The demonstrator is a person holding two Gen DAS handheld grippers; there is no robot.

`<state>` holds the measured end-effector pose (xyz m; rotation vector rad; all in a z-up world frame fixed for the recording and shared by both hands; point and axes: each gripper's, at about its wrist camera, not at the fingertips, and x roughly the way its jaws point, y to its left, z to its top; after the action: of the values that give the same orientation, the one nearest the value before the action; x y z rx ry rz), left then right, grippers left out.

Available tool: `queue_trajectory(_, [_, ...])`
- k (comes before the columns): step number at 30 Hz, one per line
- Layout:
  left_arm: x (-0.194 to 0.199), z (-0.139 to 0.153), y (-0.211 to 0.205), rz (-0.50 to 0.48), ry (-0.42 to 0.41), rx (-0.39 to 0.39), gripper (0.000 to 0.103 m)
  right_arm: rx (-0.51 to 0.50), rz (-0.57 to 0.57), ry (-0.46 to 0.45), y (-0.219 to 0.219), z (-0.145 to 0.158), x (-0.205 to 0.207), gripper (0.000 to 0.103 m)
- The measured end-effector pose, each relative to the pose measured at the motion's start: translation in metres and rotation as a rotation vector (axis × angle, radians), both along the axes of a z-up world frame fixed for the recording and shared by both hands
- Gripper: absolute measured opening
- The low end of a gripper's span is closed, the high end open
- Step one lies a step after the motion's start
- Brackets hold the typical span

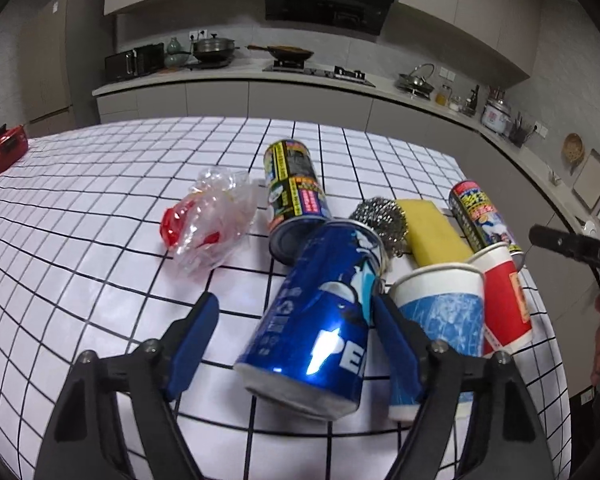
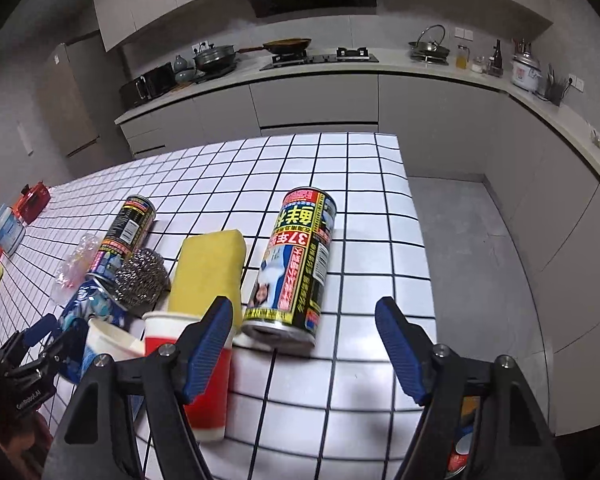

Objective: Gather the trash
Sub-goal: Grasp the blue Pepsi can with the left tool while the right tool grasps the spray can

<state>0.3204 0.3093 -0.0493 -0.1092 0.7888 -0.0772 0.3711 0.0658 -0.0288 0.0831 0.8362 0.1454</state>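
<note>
A blue Pepsi can (image 1: pixel 320 316) lies on the white grid table (image 1: pixel 100 208), between the wide-open fingers of my left gripper (image 1: pixel 296 314); its right finger is close to the can. Beside it stand a blue-white paper cup (image 1: pixel 440 312) and a red-white paper cup (image 1: pixel 504 296). Two yellow-black cans lie farther back, one in the middle (image 1: pixel 296 192) and one on the right (image 1: pixel 480 216). A crumpled clear plastic wrapper (image 1: pixel 212 220) lies to the left. My right gripper (image 2: pixel 304 320) is open and empty, low over the table, with a yellow-black can (image 2: pixel 296 264) just ahead and the red cup (image 2: pixel 204 364) behind its left finger.
A steel scourer (image 1: pixel 380 220) and a yellow sponge (image 1: pixel 432 232) lie behind the cups. A red object (image 1: pixel 4 150) sits at the table's far left corner. The table's right edge (image 2: pixel 416 240) drops to a grey floor. A kitchen counter (image 1: pixel 236 76) runs behind.
</note>
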Motion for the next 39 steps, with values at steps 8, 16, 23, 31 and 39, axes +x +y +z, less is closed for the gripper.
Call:
queue_trajectory(8, [0.006,-0.004,0.010,0.011,0.014,-0.010,0.059,0.006,0.011,0.047,0.012,-0.017,0.042,0.075])
queue_trajectory(16, [0.008,-0.005,0.027,0.046,0.030,0.004,0.059,0.021,0.003,0.116,0.014,-0.038,0.072,0.060])
queue_trajectory(23, [0.017,-0.011,0.020,0.047,0.051,0.013,0.060,0.044,0.024,0.137,0.015,-0.044,0.078,0.060])
queue_trajectory(31, [0.002,-0.007,0.022,0.056,0.025,0.006,0.060,0.088,0.053,0.126,0.007,-0.035,0.055,0.056])
queue_trajectory(39, [-0.015,-0.003,0.024,0.076,0.011,-0.003,0.060,0.080,0.097,0.137,0.004,-0.032,0.020,0.056])
